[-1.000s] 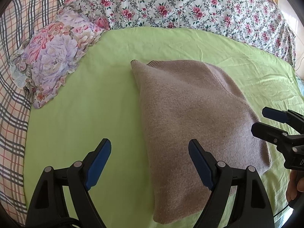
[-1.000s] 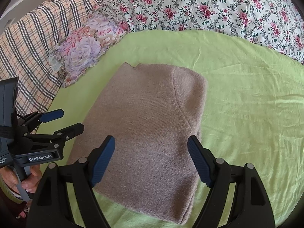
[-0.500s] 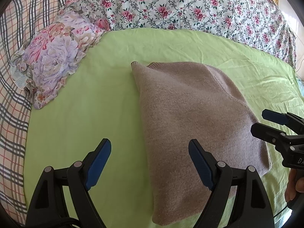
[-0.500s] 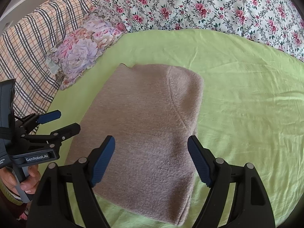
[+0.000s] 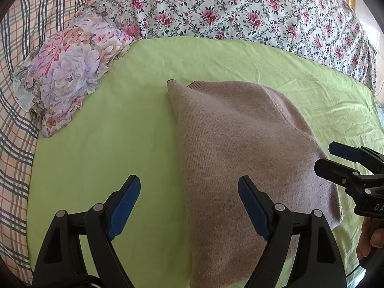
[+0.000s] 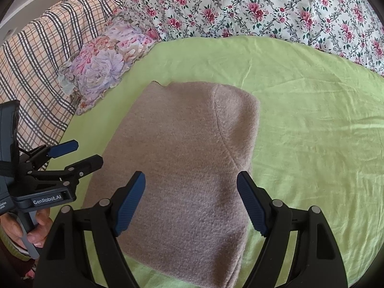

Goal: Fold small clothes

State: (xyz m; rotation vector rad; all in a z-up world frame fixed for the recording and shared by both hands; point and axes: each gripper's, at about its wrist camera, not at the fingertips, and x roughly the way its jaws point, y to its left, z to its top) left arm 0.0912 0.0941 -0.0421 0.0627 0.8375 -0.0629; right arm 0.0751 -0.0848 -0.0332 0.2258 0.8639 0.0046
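Note:
A folded taupe knit sweater [image 5: 242, 158] lies flat on the green sheet [image 5: 108, 144]; it also shows in the right wrist view [image 6: 182, 158]. My left gripper [image 5: 189, 204] is open and empty, above the sweater's left edge near its front. It appears at the left of the right wrist view [image 6: 79, 156]. My right gripper [image 6: 192, 201] is open and empty, above the sweater's near end. It appears at the right of the left wrist view [image 5: 336, 158], beside the sweater's right edge.
A purple floral pillow [image 5: 69, 76] lies at the back left on the green sheet [image 6: 312, 132]. A rose-print quilt [image 5: 240, 12] runs along the back. A plaid blanket [image 5: 14, 120] lies along the left side.
Both grippers have drifted slightly back and up; the sweater sits a little lower in each view. Both stay open and the sweater has not moved.

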